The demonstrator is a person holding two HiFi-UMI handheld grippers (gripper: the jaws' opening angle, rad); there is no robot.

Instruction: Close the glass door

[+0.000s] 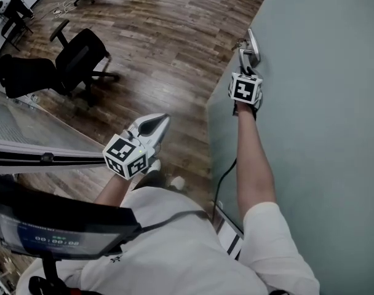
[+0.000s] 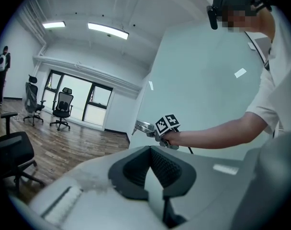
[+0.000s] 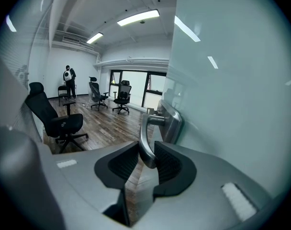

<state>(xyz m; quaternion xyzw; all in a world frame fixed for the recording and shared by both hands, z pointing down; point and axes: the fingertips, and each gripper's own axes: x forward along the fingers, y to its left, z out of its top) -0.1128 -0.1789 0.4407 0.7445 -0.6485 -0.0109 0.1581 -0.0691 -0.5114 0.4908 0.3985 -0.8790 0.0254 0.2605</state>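
The frosted glass door (image 1: 310, 103) fills the right of the head view, its free edge toward the wooden floor. My right gripper (image 1: 247, 59) reaches up to the door's metal lever handle (image 1: 253, 44). In the right gripper view the curved handle (image 3: 146, 138) sits between the dark pads of my right gripper (image 3: 148, 151), which is shut on it. My left gripper (image 1: 156, 124) hangs in the air left of the door, apart from it. Its jaws (image 2: 150, 150) meet with nothing between them. From the left gripper view I see the right gripper (image 2: 152, 131) on the handle (image 2: 142, 126).
A black office chair (image 1: 82, 57) stands on the wood floor (image 1: 168, 35) left of the door, a second dark chair (image 1: 21, 75) beside it. A glass partition (image 1: 27, 128) runs along the left. A cable (image 1: 222, 177) hangs by the door's edge. A person (image 3: 67, 75) stands far off.
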